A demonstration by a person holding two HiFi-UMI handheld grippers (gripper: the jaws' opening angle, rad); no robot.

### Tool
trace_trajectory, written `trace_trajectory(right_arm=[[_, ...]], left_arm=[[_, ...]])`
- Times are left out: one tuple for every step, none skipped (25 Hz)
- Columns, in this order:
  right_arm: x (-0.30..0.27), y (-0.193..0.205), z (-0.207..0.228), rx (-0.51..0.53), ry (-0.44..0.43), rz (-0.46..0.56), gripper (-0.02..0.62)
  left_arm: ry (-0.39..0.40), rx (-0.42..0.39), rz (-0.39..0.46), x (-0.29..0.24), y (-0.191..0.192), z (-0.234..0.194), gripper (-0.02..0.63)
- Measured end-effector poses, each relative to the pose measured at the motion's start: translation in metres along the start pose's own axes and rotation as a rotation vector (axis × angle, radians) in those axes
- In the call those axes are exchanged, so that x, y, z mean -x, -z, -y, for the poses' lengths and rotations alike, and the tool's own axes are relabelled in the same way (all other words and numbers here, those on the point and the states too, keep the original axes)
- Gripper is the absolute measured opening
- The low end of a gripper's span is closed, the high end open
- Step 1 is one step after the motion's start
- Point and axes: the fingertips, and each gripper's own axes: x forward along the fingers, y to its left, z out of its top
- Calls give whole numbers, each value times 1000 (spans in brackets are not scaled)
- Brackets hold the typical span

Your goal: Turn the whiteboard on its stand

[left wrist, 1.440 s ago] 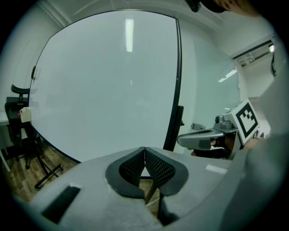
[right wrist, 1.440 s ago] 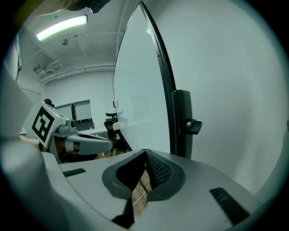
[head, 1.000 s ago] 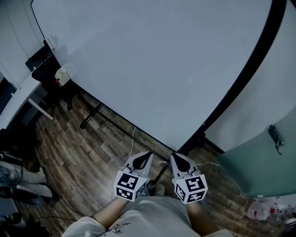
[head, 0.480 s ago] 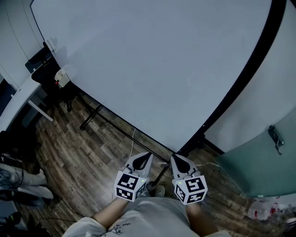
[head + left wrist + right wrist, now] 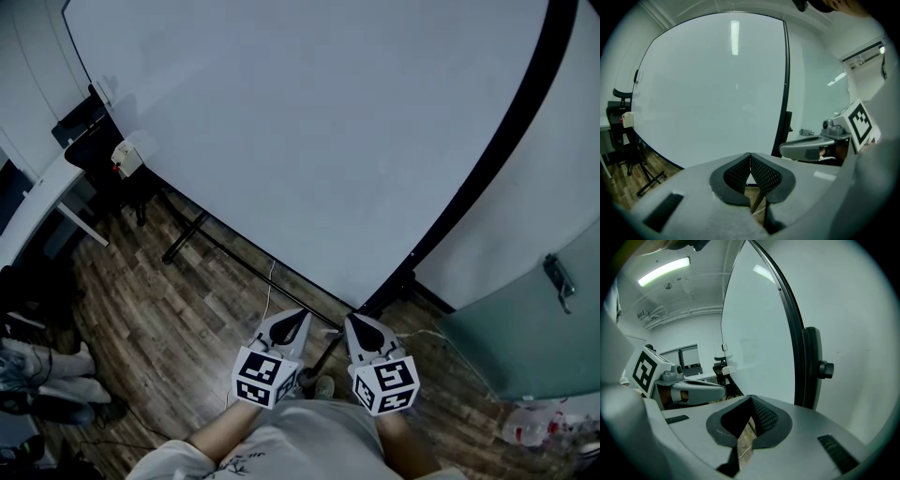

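Head view: large white whiteboard with a black frame (image 5: pixel 309 122) fills the upper picture, on its black metal stand (image 5: pixel 185 236) over a dark wood-plank floor (image 5: pixel 169 319). A frosted glass door (image 5: pixel 525 337) is at right and a black office chair (image 5: pixel 89 141) is by the board's left edge. The left hand-held gripper (image 5: pixel 298 315) and right hand-held gripper (image 5: pixel 354 320) sit side by side near the board's lower right corner.

Left gripper view: jaws pressed together, nothing between them; the board is ahead.

Right gripper view: jaws closed, empty. The board's black edge and a round black knob (image 5: pixel 826 369) are just ahead, under a lit ceiling strip light (image 5: pixel 663 270).
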Motion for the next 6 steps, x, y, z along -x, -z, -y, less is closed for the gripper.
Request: trace_trajectory(right_arm=[[0, 0, 0, -1, -2, -2, 6], [0, 1, 0, -1, -3, -3, 6], [0, 1, 0, -1, -4, -4, 6], [0, 1, 0, -1, -5, -5, 6], [1, 2, 0, -1, -6, -5, 6], [1, 2, 0, -1, -7, -5, 6]], left_arm=[[0, 5, 0, 0, -1, 0, 11], [-1, 7, -1, 0, -1, 0, 11], [-1, 5, -3, 0, 0, 1, 11], [-2, 0, -4, 0, 1, 1, 11], [-3, -7, -6, 0, 2, 1, 11], [-3, -13, -7, 0, 3, 1, 11]])
